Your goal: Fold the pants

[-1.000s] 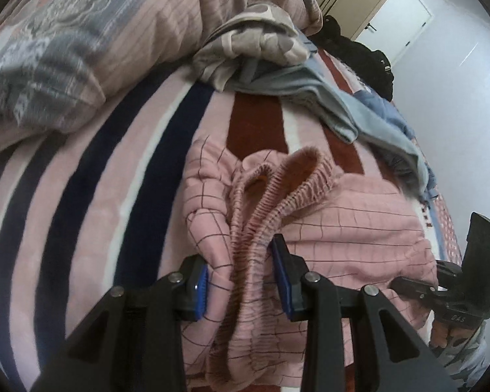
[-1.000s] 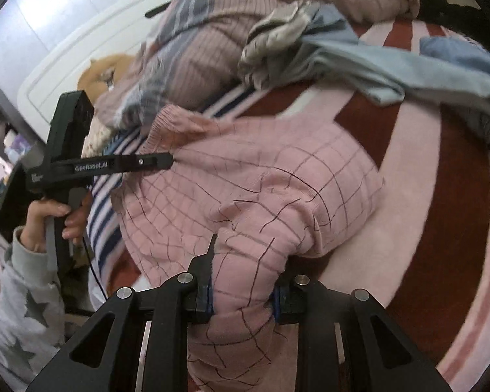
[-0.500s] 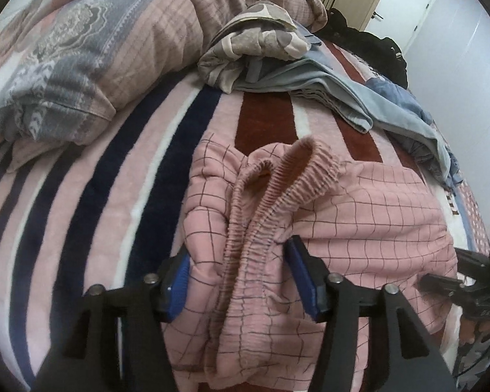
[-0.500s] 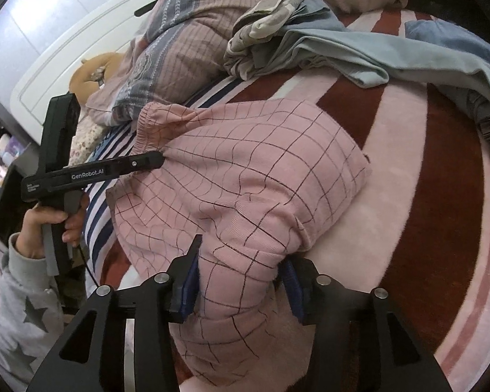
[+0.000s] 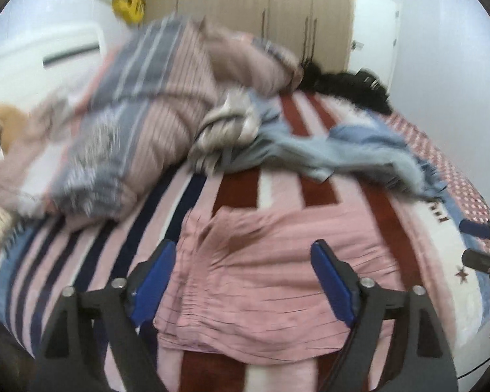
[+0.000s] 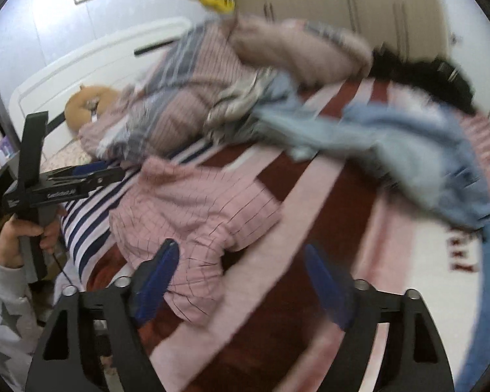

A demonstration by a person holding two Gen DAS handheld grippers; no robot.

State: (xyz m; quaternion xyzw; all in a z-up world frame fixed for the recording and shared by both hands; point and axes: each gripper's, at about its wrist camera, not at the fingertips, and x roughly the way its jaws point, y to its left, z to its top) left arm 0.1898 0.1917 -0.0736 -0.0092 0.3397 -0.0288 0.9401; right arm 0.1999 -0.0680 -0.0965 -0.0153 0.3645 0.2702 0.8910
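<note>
light: bright, even indoor light, soft shadows
glare: white wall (image 5: pixel 441 65) washed out
blur: motion smear across both views, bedding (image 5: pixel 140 124) streaked
edges: strong fisheye bending, black corners

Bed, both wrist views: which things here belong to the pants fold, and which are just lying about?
Job:
- pink checked pants, folded on the striped blanket
- left tongs, jaws opening, nothing gripped
- right tongs, jaws opening, nothing gripped

Lying about:
- light blue garment
- grey-and-white garment
- bunched duvet
- black clothing
- plush toy
</note>
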